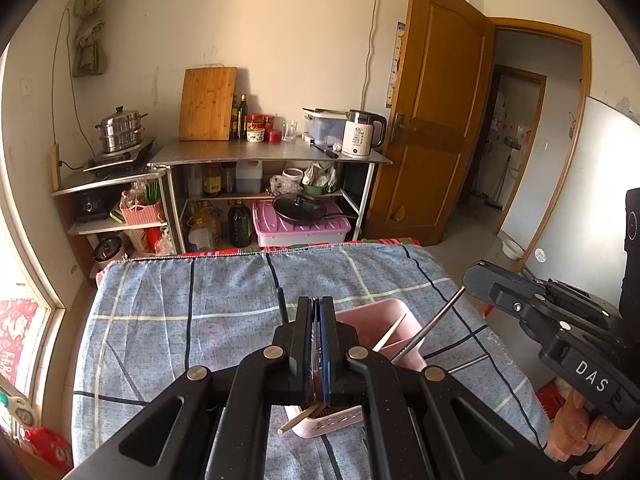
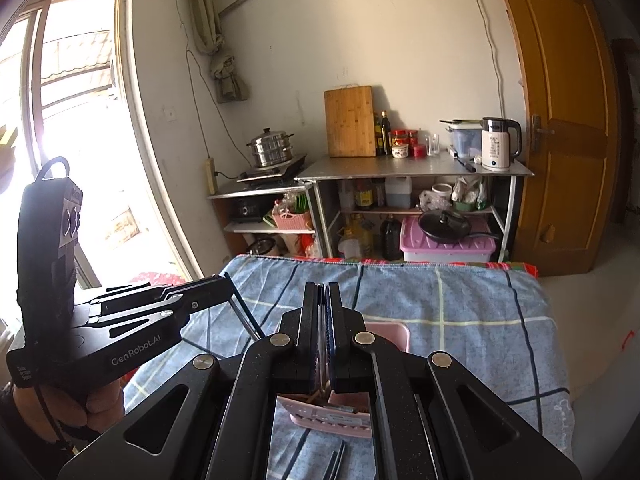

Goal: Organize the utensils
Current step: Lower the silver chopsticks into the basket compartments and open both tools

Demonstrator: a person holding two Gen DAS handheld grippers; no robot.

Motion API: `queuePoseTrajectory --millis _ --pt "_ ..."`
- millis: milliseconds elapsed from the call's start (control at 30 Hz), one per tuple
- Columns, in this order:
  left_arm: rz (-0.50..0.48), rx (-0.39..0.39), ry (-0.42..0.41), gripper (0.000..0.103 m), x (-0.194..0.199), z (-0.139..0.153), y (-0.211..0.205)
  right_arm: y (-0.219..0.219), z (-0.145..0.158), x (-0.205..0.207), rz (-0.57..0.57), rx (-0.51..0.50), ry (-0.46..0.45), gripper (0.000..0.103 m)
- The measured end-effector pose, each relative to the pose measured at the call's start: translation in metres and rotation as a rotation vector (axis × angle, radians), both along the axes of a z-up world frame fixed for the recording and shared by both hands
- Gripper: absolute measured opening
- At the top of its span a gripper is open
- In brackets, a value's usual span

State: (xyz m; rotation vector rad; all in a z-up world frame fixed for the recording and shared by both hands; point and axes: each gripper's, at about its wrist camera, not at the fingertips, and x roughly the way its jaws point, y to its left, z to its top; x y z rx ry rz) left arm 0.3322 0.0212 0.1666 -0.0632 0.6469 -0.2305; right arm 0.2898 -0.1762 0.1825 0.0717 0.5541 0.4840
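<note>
**Both fingers closed on utensils above the pink holder**

The left gripper fingers pinch a dark-handled utensil. The right gripper fingers clamp a metal utensil. The pink utensil holder sits on the checked desk cloth just beneath both fingertips.

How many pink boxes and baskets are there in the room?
3. Pink utensil holder on the checked cloth, pink woven basket on the left shelf, pink lidded box under the pan. Others may be hidden.
</note>
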Motion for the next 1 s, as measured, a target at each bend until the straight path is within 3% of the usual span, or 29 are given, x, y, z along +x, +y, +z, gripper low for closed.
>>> queuePoseTrajectory --millis 533,733,1000 --pt "-0.014 0.013 0.056 0.003 0.014 -0.043 0.002 0.011 -0.046 0.023 0.008 -0.056 0.114 0.004" --pt "-0.012 -0.005 0.034 0.004 0.010 -0.041 0.005 0.008 -0.053 0.023 0.012 -0.052 0.156 0.006" --pt "0.024 -0.005 -0.018 0.008 -0.013 -0.020 0.017 -0.004 -0.037 0.004 0.013 -0.023 0.114 0.011"
